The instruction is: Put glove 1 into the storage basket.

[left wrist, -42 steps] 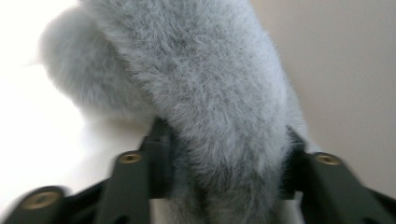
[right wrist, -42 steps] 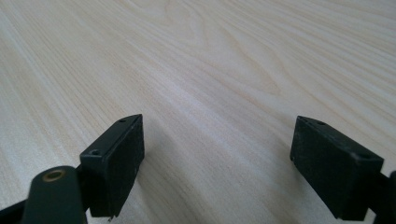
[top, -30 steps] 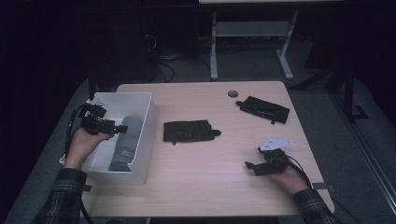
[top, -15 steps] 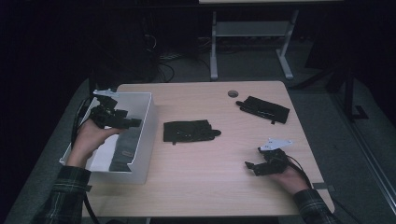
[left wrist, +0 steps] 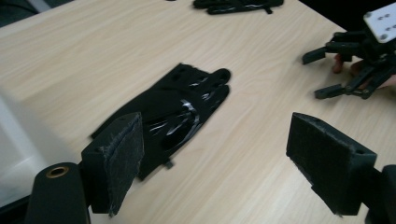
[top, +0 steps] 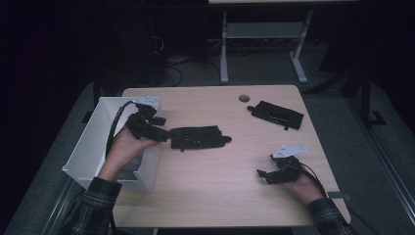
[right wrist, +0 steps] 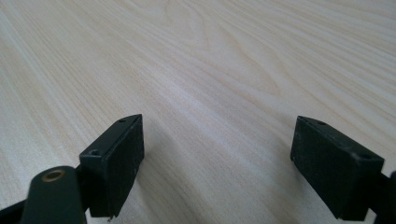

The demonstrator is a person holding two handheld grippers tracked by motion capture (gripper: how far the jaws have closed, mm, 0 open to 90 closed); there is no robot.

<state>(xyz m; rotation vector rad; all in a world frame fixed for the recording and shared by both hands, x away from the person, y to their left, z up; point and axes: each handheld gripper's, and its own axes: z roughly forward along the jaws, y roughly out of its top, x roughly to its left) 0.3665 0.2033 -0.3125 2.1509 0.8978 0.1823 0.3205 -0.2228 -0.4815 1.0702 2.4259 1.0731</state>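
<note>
A black glove [top: 198, 137] [left wrist: 173, 114] lies flat in the middle of the wooden table [top: 215, 196]. My left gripper [top: 164, 134] [left wrist: 212, 163] hovers open just left of it, over the bin's right wall, its jaws wide apart with the glove ahead of them. A second black glove [top: 276, 114] [left wrist: 236, 4] lies at the far right of the table. My right gripper [top: 263, 175] [right wrist: 217, 163] rests open low over bare wood near the front right, nothing between its jaws. It also appears at the upper right of the left gripper view [left wrist: 327, 72].
A white bin [top: 93, 147] stands at the table's left edge with a dark item inside. A round grommet [top: 244, 98] sits near the far edge. Beyond the table are a desk frame [top: 264, 44] and cables on a dark floor.
My left gripper has risen out of the white bin and moved right to the near end of the middle glove. The right gripper has stayed in place.
</note>
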